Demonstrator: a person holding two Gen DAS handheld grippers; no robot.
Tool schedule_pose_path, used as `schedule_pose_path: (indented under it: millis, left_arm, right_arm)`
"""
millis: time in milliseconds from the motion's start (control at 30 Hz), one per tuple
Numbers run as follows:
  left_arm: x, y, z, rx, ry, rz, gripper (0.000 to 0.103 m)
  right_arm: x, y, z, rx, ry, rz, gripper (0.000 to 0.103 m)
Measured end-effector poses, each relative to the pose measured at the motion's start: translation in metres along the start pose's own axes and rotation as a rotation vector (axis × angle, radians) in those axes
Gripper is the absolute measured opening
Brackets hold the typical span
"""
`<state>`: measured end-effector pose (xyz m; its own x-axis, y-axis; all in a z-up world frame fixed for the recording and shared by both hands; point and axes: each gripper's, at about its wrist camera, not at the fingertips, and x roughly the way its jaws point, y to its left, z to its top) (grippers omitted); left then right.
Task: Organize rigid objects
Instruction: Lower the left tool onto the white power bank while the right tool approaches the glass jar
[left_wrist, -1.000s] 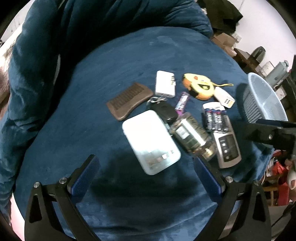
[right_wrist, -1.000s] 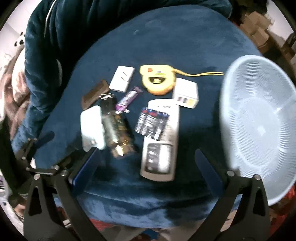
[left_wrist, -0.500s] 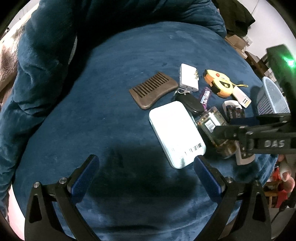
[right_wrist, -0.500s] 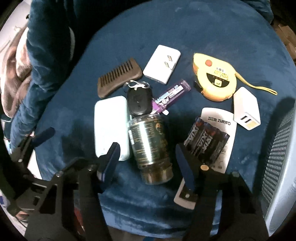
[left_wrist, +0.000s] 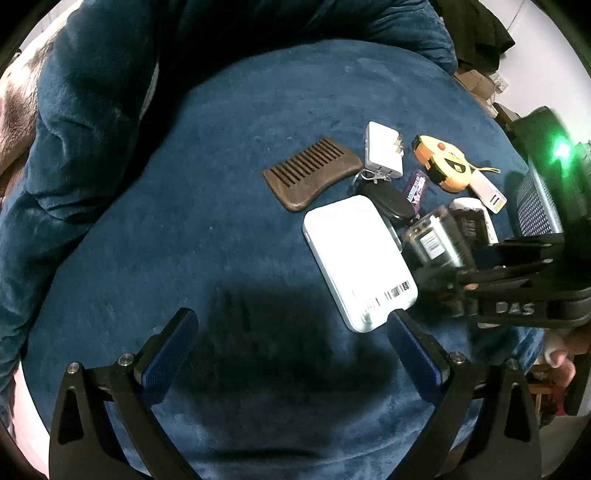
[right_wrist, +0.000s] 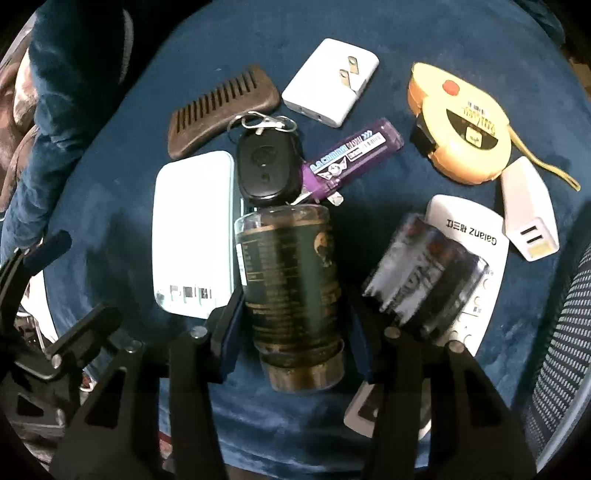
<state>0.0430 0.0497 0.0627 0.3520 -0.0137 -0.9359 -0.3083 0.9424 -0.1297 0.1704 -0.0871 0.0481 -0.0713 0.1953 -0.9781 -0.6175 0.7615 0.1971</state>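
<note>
My right gripper (right_wrist: 291, 325) has just been closing, its jaws bracketing the dark glass jar with a gold lid (right_wrist: 291, 291); whether the pads press I cannot tell. My left gripper (left_wrist: 291, 354) hangs wide open, empty. Beyond, battery pack (right_wrist: 424, 280), black key fob (right_wrist: 267, 170) and white power bank (right_wrist: 192, 236) crowd the jar; the pale mesh basket (right_wrist: 565, 332) seems empty, so sorting has barely begun.

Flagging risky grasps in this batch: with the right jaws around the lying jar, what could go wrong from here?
1. The right gripper jaws have just been closing around the round jar near its lid end; it may roll or tip on lifting.
2. The black key fob and purple lighter lie against the jar's far end and could be dragged.
3. The battery pack on the remote sits beside the right jaw and may get nudged.
</note>
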Motion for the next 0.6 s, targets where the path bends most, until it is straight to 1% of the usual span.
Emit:
schedule_pose_path:
  millis: [167,367,467,600]
  left_arm:
    - [0.001,-0.001,0.0,0.002,0.003,0.005,0.102]
    - [0.006,-0.004,0.005,-0.008,0.012,0.007,0.102]
    - [0.01,-0.01,0.01,-0.013,0.012,0.006,0.102]
    - [0.018,-0.023,0.018,-0.005,0.018,0.006,0.102]
  right_arm:
    - [-0.018,-0.004,-0.004,0.044,-0.03,0.051,0.05]
    - [-0.045,-0.034,-0.018,0.129,-0.077,0.102,0.05]
    - [-0.049,-0.048,-0.022,0.169,-0.099,0.121,0.05]
    - [-0.058,-0.055,-0.021,0.191,-0.114,0.132,0.05]
